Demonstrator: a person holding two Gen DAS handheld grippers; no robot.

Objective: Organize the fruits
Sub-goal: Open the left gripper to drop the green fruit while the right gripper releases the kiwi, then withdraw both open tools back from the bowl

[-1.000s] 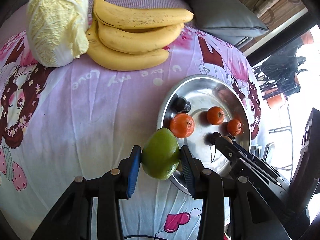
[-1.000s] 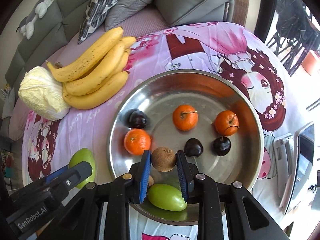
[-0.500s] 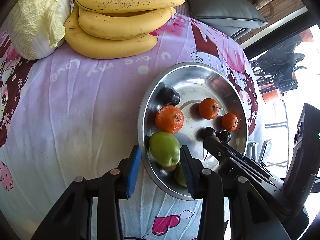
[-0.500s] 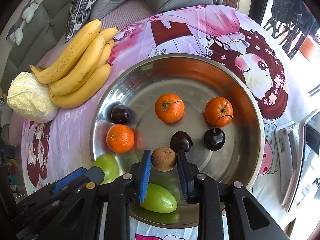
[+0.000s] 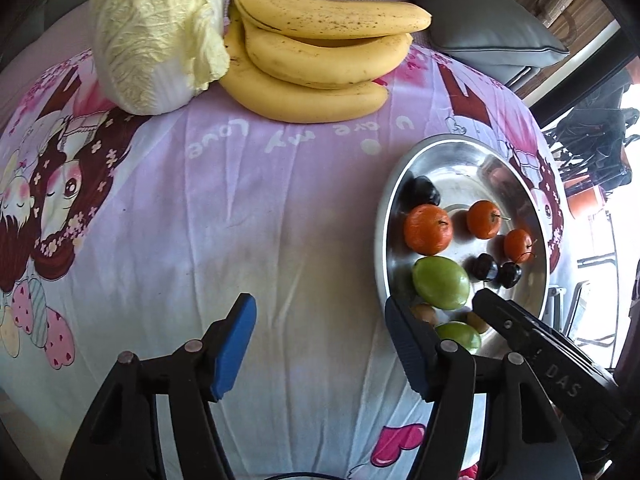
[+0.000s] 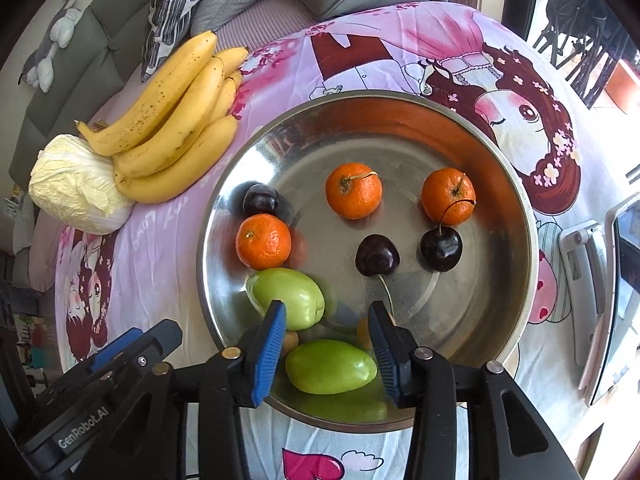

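Both grippers' fingers have just been opening: the left gripper [image 5: 316, 344] has released its green fruit [image 5: 441, 282] into the steel bowl [image 6: 520, 216], the right gripper [image 6: 326, 354] its brown one. Withdraw straight up, clear of the bowl's rim.

Steel bowl [image 6: 516, 208]: polished metal, mirror-bright, reflecting the fruit inside it. Tablecloth [image 5: 200, 240] under the bowl: matt printed cloth, lightly creased. Cherries [image 6: 441, 249] in the bowl: smooth, high gloss. Mandarins [image 6: 353, 190] in the bowl: dull, finely pitted peel. Green fruits [image 6: 330, 366] at the bowl's near side: smooth, waxy sheen. Bananas [image 5: 320, 56] beyond the bowl: matt skin, brown-speckled. Napa cabbage [image 5: 156, 32] beside the bananas: crinkled, veined leaves. Gripper pads [image 6: 270, 354]: blue, ribbed, matt; arms black matt plastic with metal rivets. Cushions [image 5: 488, 36] behind the bananas: grey woven cloth.
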